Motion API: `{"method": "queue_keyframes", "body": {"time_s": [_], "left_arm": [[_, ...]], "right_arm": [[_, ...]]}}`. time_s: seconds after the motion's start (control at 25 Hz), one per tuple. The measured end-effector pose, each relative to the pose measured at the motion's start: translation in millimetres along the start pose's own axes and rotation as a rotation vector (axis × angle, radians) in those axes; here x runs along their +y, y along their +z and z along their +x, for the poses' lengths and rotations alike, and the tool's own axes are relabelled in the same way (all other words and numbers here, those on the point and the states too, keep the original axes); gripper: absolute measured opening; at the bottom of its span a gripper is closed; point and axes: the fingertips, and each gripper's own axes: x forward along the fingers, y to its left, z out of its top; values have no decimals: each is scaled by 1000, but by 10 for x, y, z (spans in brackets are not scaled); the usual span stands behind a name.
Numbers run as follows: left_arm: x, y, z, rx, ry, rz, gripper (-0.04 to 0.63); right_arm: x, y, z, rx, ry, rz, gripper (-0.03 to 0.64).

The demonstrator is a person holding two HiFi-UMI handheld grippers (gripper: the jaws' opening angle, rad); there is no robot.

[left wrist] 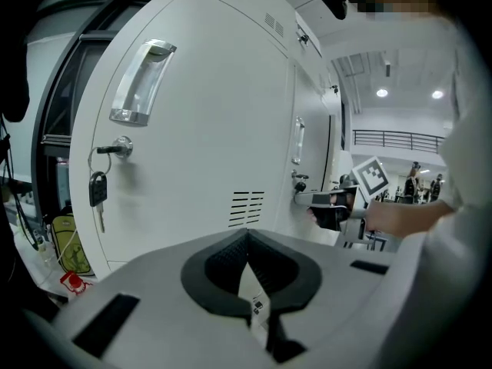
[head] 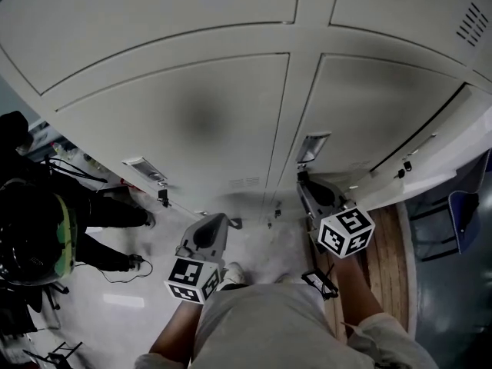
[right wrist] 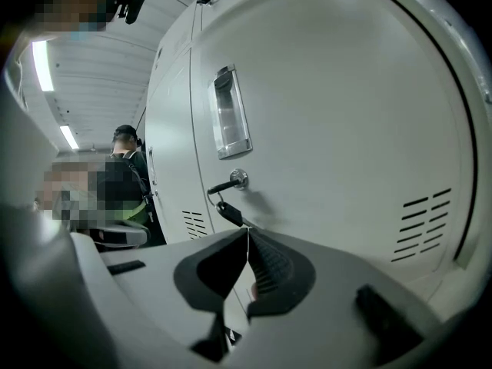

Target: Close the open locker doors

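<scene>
Closed and empty, left tool (left wrist: 247, 235) and right tool (right wrist: 247, 233) face smooth grey metal locker doors (head: 192, 121)

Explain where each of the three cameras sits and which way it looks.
Head view: on the person's head, looking steeply down at locker doors; left gripper, right gripper and arms show.
Left gripper view: on the left gripper, facing a door handle and key; its shut jaws show.
Right gripper view: on the right gripper, facing another handle; shut jaws show.
Shared: head and left gripper views show the right gripper.
</scene>
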Motion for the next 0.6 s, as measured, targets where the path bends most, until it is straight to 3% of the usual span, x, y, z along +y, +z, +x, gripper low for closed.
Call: {"method": "queue_keyframes", "body": {"time_s": [0.6], "left_arm": [[-424, -44, 138, 22, -126, 42, 14]], "right_arm": [[74, -189, -580, -12, -74, 36, 28]]}}
